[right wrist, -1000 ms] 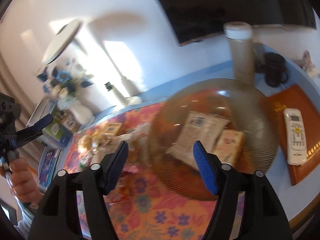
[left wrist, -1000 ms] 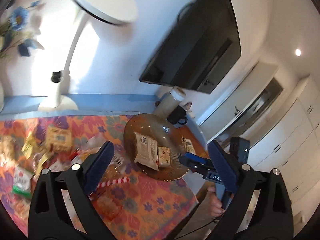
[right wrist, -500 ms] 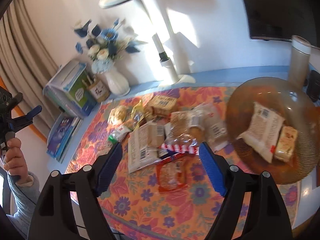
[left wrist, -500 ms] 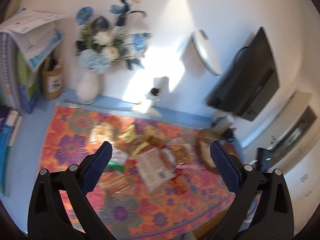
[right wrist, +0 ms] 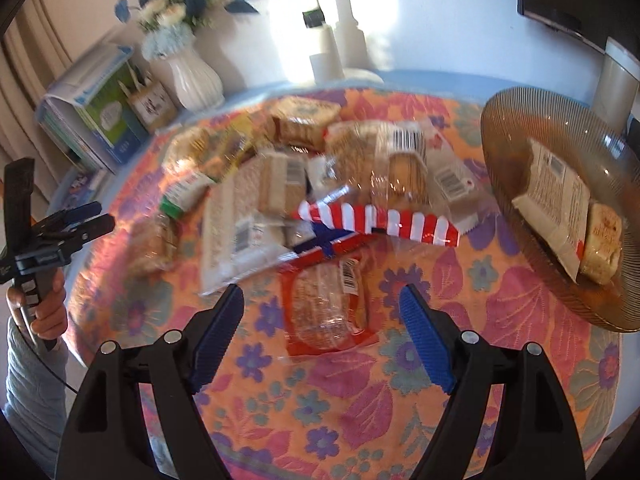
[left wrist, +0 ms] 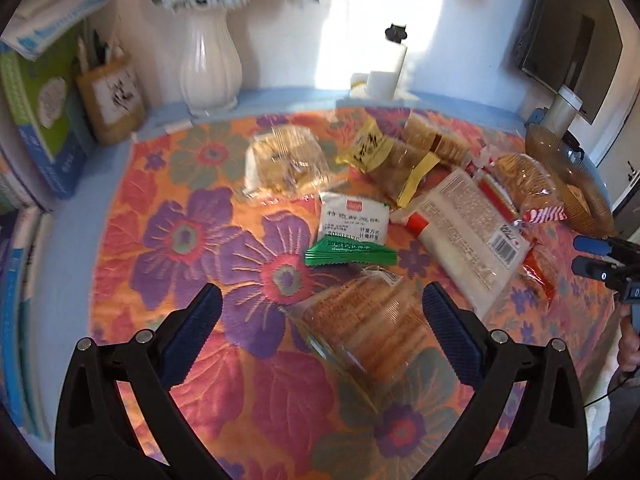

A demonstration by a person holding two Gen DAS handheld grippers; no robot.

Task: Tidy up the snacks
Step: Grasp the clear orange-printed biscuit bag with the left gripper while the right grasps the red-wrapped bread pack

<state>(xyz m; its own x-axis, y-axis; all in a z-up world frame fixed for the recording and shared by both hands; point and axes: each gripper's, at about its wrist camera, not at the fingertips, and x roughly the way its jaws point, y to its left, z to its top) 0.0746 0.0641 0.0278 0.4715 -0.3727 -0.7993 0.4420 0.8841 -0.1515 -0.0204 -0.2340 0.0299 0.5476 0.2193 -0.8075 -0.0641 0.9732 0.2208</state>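
Hovering over an orange-and-purple floral tablecloth (left wrist: 192, 236), the left gripper (left wrist: 320, 312) hangs with blue-padded jaws spread wide above a clear bag of golden biscuits (left wrist: 368, 320). A white-and-green sachet (left wrist: 352, 228) lies just beyond it (print too blurred to read). Further right, the right gripper (right wrist: 322, 308), jaws likewise apart, frames a red-edged clear cracker packet (right wrist: 328, 308), touching nothing. At far right, a ribbed amber glass plate (right wrist: 516, 120) holds a white-wrapped bar (right wrist: 556, 204) and a small cream cake packet (right wrist: 602, 248).

Left tongs (left wrist: 322, 306) spread wide, empty; right tongs (right wrist: 322, 310) spread wide, empty, both angled downward.
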